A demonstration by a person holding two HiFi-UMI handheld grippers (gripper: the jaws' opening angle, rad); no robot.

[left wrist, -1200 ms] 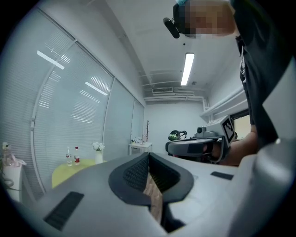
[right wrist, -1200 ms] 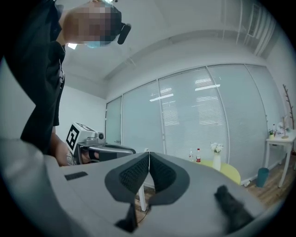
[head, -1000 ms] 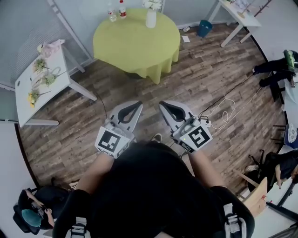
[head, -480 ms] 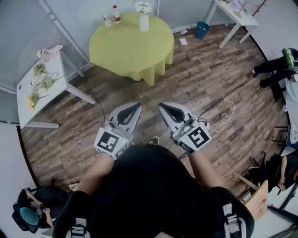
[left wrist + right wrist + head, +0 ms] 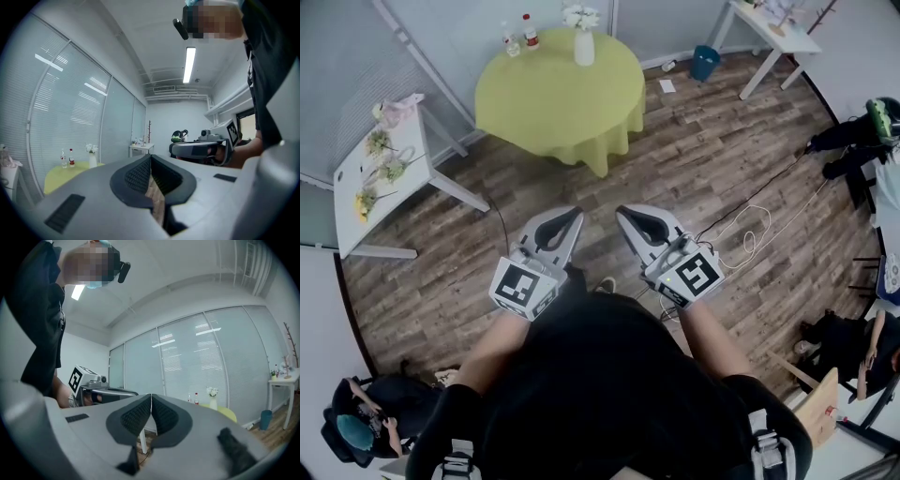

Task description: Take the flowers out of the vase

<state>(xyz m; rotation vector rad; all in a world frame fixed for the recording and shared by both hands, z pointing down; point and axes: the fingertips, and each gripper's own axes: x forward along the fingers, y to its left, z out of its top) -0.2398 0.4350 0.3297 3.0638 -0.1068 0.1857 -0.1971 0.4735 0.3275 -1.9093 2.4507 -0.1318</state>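
Observation:
A white vase (image 5: 583, 49) with white flowers (image 5: 579, 16) stands at the far edge of a round table with a yellow-green cloth (image 5: 558, 94). Both grippers are held side by side in front of the person's body, well short of the table. My left gripper (image 5: 570, 214) and my right gripper (image 5: 628, 212) are both shut with nothing in them. The left gripper view shows the vase (image 5: 93, 161) far off at the left, beyond the shut left gripper (image 5: 151, 157). From the right gripper (image 5: 151, 397), the vase (image 5: 213, 403) is small at the right.
Two bottles (image 5: 516, 36) stand on the round table near the vase. A white side table (image 5: 384, 159) with flower stems is at the left. A blue bin (image 5: 706, 58), another white table (image 5: 773, 28) and a floor cable (image 5: 750, 225) are at the right. People sit at the room's edges.
In the head view the round table and vase have drifted left and slightly down. Both grippers stay shut and side by side in front of the body.

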